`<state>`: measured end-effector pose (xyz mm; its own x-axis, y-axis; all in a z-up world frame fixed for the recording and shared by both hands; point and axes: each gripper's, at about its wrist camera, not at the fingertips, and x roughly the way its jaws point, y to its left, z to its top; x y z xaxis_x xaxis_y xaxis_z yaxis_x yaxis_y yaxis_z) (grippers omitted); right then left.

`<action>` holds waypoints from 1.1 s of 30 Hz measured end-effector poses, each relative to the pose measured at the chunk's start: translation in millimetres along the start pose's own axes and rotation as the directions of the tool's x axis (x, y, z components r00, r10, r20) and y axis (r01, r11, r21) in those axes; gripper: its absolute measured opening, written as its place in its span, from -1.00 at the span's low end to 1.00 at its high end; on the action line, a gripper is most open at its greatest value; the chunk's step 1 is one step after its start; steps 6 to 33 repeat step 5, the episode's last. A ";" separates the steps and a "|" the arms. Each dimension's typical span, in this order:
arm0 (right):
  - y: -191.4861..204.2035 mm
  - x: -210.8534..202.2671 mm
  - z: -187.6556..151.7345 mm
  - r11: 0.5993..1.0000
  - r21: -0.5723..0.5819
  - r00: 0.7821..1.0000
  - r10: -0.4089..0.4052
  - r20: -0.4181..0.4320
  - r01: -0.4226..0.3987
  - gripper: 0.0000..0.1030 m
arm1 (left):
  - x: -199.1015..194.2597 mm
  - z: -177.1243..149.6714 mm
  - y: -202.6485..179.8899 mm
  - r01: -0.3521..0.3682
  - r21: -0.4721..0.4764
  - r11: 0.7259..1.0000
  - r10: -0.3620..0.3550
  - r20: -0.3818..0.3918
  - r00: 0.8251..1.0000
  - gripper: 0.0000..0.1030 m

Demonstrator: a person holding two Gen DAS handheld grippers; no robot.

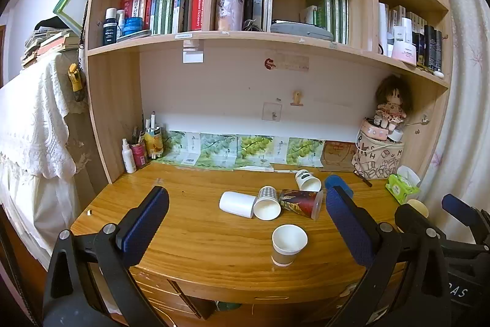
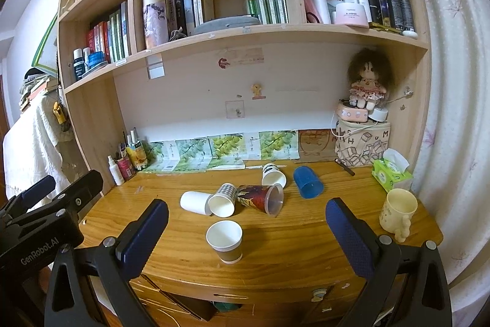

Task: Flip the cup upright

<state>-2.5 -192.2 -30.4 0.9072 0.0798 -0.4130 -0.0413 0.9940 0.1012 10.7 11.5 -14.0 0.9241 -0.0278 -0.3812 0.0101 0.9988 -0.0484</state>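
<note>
Both tools hang back off the table's (image 2: 306, 271) front edge, so the step in hand looks like choosing a cup and beginning the approach. The left hand-held gripper (image 1: 246, 222) has its jaws spread wide around nothing, and the right hand-held gripper (image 2: 246, 232) is just as wide and just as empty. One brown-banded paper cup (image 2: 225, 241) already stands upright near the front edge. Behind it, toward the table's middle, a cluster lies tipped over: a white cup (image 2: 194, 202), a checked cup (image 2: 223, 201) touching it, a red printed cup (image 2: 260, 198), another patterned cup (image 2: 272, 175) and a blue cup (image 2: 307, 182) (this last sits slightly apart). The next move calls for reaching forward, closing across one fallen cup's wall, then rotating it onto its base.
</note>
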 end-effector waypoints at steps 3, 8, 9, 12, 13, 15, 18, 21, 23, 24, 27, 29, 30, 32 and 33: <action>-0.3 2.4 1.0 1.000 0.000 1.000 0.001 0.001 -0.001 1.00 | 1.3 -0.1 -0.8 0.001 -0.004 1.000 -0.001 0.002 1.000 0.99; -0.5 5.1 2.4 1.000 -0.001 1.000 0.001 0.000 -0.001 1.00 | 2.0 0.0 -1.2 0.000 -0.004 1.000 0.000 0.002 1.000 0.99; -0.5 5.1 2.4 1.000 -0.001 1.000 0.001 0.000 -0.001 1.00 | 2.0 0.0 -1.2 0.000 -0.004 1.000 0.000 0.002 1.000 0.99; -0.5 5.1 2.4 1.000 -0.001 1.000 0.001 0.000 -0.001 1.00 | 2.0 0.0 -1.2 0.000 -0.004 1.000 0.000 0.002 1.000 0.99; -0.5 5.1 2.4 1.000 -0.001 1.000 0.001 0.000 -0.001 1.00 | 2.0 0.0 -1.2 0.000 -0.004 1.000 0.000 0.002 1.000 0.99; -0.5 5.1 2.4 1.000 -0.001 1.000 0.001 0.000 -0.001 1.00 | 2.0 0.0 -1.2 0.000 -0.004 1.000 0.000 0.002 1.000 0.99; -0.5 5.1 2.4 1.000 -0.001 1.000 0.001 0.000 -0.001 1.00 | 2.0 0.0 -1.2 0.000 -0.004 1.000 0.000 0.002 1.000 0.99; -0.5 5.1 2.4 1.000 -0.001 1.000 0.001 0.000 -0.001 1.00 | 2.0 0.0 -1.2 0.000 -0.004 1.000 0.000 0.002 1.000 0.99; -0.5 5.1 2.4 1.000 -0.001 1.000 0.001 0.000 -0.001 1.00 | 2.0 0.0 -1.2 0.000 -0.004 1.000 0.000 0.002 1.000 0.99; -0.5 5.1 2.4 1.000 -0.001 1.000 0.001 0.000 -0.001 1.00 | 2.0 0.0 -1.2 0.000 -0.004 1.000 0.000 0.002 1.000 0.99; -0.5 5.1 2.4 1.000 -0.001 1.000 0.001 0.000 -0.001 1.00 | 2.0 0.0 -1.2 0.000 -0.004 1.000 0.000 0.002 1.000 0.99; -0.5 5.1 2.4 1.000 -0.001 1.000 0.001 0.000 -0.001 1.00 | 2.0 0.0 -1.2 0.000 -0.004 1.000 0.000 0.002 1.000 0.99; -0.5 5.1 2.4 1.000 -0.001 1.000 0.001 0.000 -0.001 1.00 | 2.0 0.0 -1.2 0.000 -0.004 1.000 0.000 0.002 1.000 0.99; -0.5 5.1 2.4 1.000 -0.001 1.000 0.001 0.000 -0.001 1.00 | 2.0 0.0 -1.2 0.000 -0.004 1.000 0.000 0.002 1.000 0.99; -0.5 5.1 2.4 1.000 -0.001 1.000 0.001 0.000 -0.001 1.00 | 2.0 0.0 -1.2 0.000 -0.004 1.000 0.000 0.002 1.000 0.99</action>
